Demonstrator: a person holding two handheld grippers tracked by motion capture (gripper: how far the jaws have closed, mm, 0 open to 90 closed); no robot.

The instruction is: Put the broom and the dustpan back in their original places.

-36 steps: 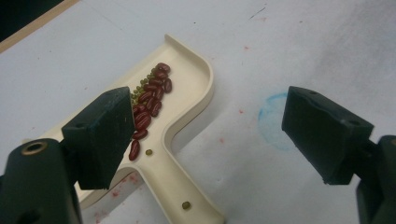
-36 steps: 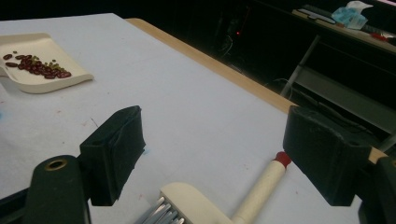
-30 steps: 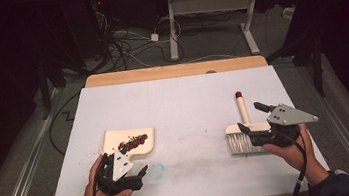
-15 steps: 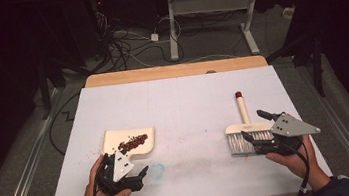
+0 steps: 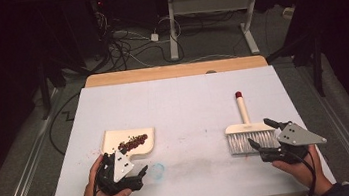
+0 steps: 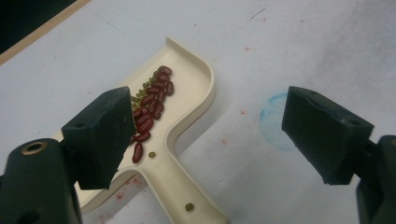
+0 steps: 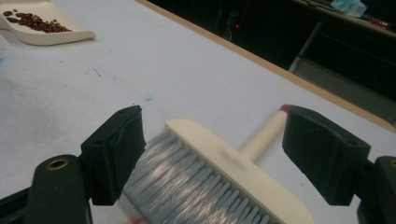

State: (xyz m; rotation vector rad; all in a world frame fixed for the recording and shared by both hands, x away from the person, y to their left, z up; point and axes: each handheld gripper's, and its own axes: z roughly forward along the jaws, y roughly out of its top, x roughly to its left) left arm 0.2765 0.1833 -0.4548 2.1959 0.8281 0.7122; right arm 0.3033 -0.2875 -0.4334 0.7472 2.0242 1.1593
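One cream dustpan (image 5: 130, 141) with a heap of red and green beans (image 5: 132, 143), one brush (image 5: 249, 133), left gripper (image 5: 141, 171) jaws wide beside the pan handle, right gripper (image 5: 260, 135) jaws wide over the bristles.

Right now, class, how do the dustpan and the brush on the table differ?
The dustpan lies at the left by the left gripper and holds red and green beans; the brush lies at the right by the right gripper and holds nothing. The dustpan is a shallow tray; the brush has grey bristles and a red-tipped handle. Both are cream and rest ungripped.
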